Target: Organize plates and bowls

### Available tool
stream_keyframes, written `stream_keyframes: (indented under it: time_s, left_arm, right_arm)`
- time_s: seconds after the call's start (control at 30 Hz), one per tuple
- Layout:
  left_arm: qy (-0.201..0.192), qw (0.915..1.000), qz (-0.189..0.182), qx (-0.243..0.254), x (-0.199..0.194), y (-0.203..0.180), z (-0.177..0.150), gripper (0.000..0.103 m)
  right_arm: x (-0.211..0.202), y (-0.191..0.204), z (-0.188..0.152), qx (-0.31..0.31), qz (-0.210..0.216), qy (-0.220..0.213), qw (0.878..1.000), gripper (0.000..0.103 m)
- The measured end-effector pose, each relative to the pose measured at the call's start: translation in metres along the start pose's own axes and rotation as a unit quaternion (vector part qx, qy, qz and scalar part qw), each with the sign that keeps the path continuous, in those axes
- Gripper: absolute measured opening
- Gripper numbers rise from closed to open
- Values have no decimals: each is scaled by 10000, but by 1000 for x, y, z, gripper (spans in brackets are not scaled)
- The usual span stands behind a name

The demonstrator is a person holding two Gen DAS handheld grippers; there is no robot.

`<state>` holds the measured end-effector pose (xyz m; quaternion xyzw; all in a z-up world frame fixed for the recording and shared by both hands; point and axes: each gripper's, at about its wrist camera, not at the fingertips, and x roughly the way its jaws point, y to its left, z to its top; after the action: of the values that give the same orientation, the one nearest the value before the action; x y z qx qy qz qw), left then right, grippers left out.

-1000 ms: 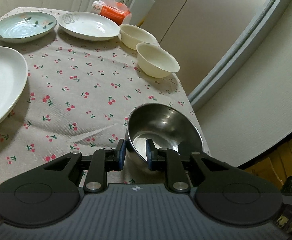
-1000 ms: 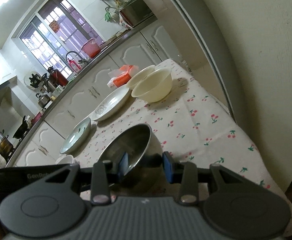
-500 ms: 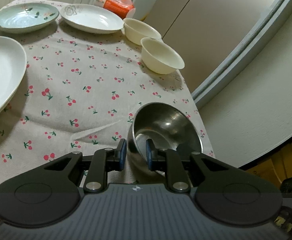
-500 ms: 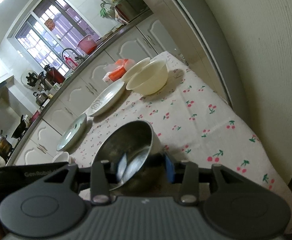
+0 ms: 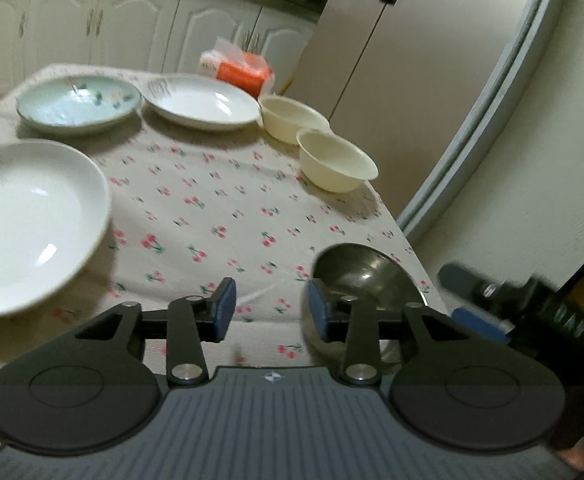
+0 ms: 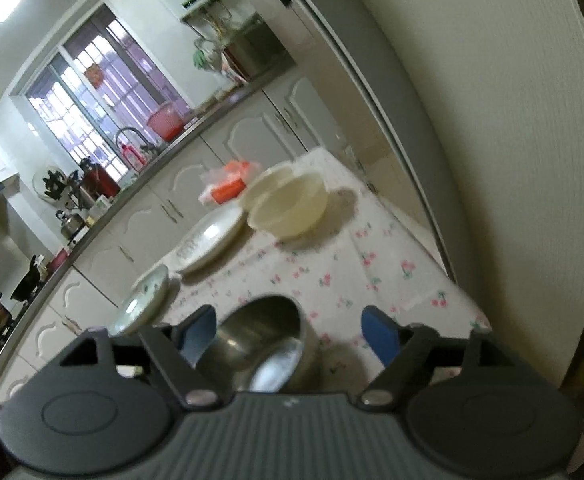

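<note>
1. Steel bowl [image 5: 366,276] is sitting at the near corner of the cherry-print tablecloth [image 5: 212,200], free of both tools.
2. Left gripper [image 5: 271,309] is opening, its jaws apart over bare cloth, the bowl just beside its right pad.
3. Right gripper [image 6: 290,334] is opening wide, the bowl lying between its pads without contact.
4. Farther off, two cream bowls [image 5: 334,158] are sitting touching, with a large white plate [image 5: 28,216] at left.
5. Farthest, a second white plate [image 5: 202,102] and a green plate [image 5: 78,100] are resting before an orange tissue pack [image 5: 240,70].

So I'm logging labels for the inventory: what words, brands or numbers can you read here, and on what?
None can be read.
Orange tissue pack: print too blurred.
Grey mark on the white plate: too blurred.
Left tool: a small emblem, no letters.
</note>
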<state>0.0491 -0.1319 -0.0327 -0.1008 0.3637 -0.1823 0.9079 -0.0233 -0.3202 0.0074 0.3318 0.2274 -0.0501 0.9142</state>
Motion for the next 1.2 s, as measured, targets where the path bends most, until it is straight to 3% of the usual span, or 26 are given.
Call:
stream_keyframes:
  time_s: [0.27,0.33,0.5,0.8,1.2]
  left_arm:
    - [-507,9979,289,265,-41,19,-6,71]
    - [-594,9972,362,284,-51,27,-7,78]
    - [-741,9956,545,178,-70,45,-11,100]
    - [-927,9897,1024,-367,-97,82,-15,103]
    - [-1126,9729,1618,-1204,-117,131,-9,103]
  right_arm:
    - [-9,44,6,-505,279,-223,9981,95]
    - [-10,57,6,-668,365,-235,9968,101]
    - [-3,86,2,-1090,472,-151,9928,102]
    - [16,122,-16,-1319,796,162,9879,102]
    - [55,156,-39,-1478,1208,490,9804,102]
